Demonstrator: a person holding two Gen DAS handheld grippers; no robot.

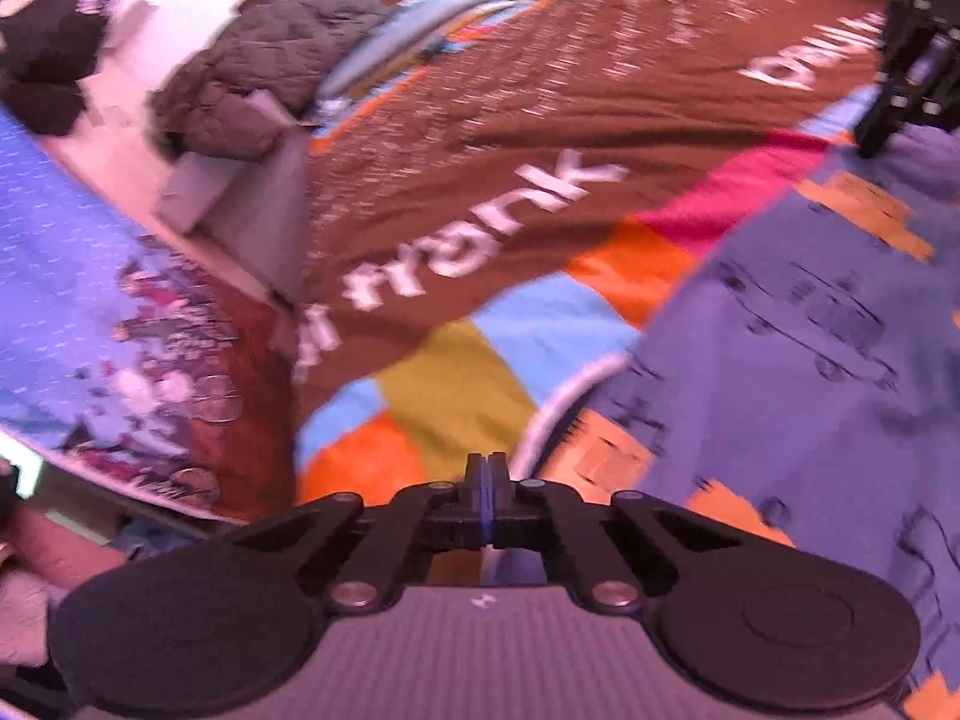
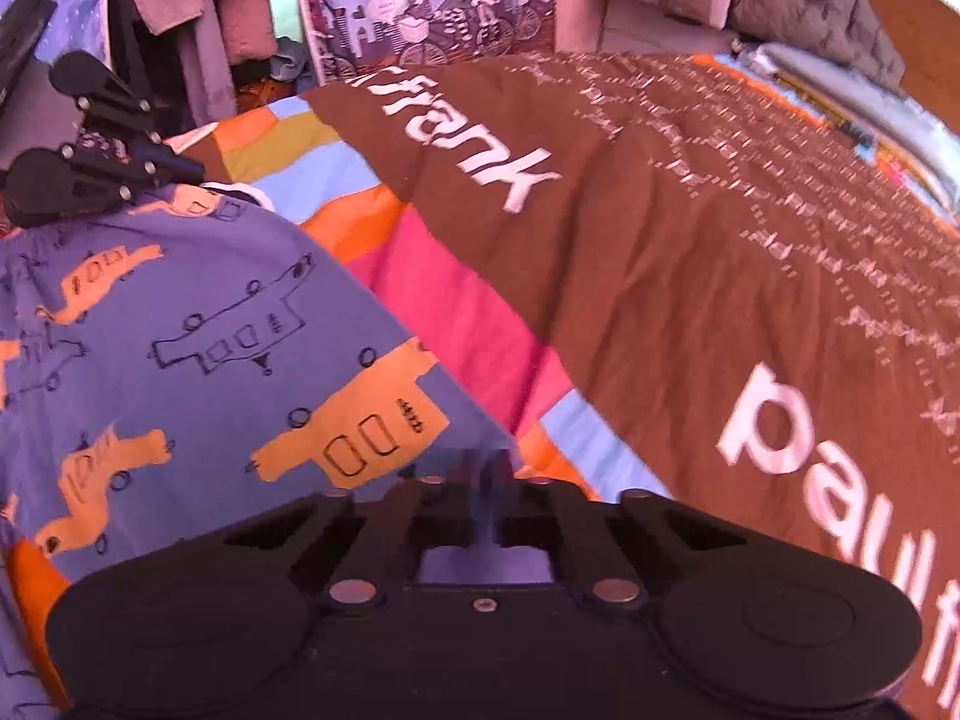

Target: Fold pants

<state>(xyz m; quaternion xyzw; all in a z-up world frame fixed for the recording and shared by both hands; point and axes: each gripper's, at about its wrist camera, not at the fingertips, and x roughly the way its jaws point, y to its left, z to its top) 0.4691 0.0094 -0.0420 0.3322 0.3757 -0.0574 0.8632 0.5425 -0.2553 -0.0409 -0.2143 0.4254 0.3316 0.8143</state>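
Note:
The pants [image 1: 780,360], purple-blue with orange vehicle prints and a white band [image 1: 558,402] on one edge, lie flat on the bed. My left gripper [image 1: 487,465] is shut at that white-banded edge, with a thin strip of fabric pinched between its pads. From the right wrist view it lies low on the pants' far corner [image 2: 186,171]. My right gripper [image 2: 489,468] is shut and blurred at the pants' [image 2: 180,330] near edge, where they meet the striped cover, with purple cloth showing under its jaws. In the left wrist view its tip [image 1: 867,141] touches the pants' far edge.
The pants rest on a bedcover with a brown lettered panel [image 1: 480,150] and bright stripes [image 2: 456,312]. A dark quilted garment [image 1: 258,72] is heaped at the bed's far end. Hanging clothes [image 2: 198,0] and a cyclist-print cloth [image 2: 432,0] stand beyond the bed.

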